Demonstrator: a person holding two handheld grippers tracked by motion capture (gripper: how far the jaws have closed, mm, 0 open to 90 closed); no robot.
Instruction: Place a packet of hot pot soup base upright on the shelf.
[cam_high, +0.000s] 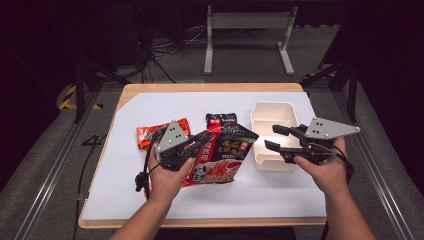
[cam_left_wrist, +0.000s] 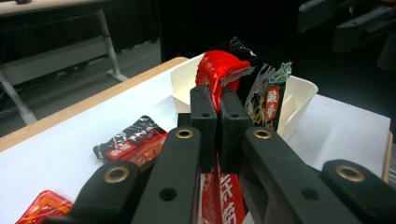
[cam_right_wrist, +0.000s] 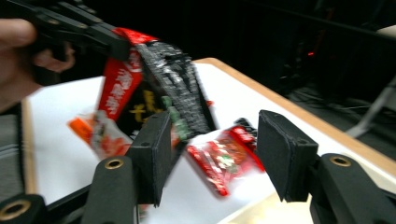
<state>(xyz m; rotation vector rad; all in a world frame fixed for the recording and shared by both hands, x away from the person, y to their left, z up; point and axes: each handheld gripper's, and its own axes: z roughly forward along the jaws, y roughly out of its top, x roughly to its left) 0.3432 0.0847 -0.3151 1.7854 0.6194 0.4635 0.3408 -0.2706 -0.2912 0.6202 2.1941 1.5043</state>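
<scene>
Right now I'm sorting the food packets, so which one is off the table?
The large red-and-black packet, pinched in the left gripper. The orange packet and small black-and-red packet lie flat on the white sheet.

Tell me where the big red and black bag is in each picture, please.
High view: big bag centre, in the left tongs.
Left gripper view: centre, clamped, rising above the tongs.
Right gripper view: upper left, hanging.
Shared landmark: white box.
</scene>
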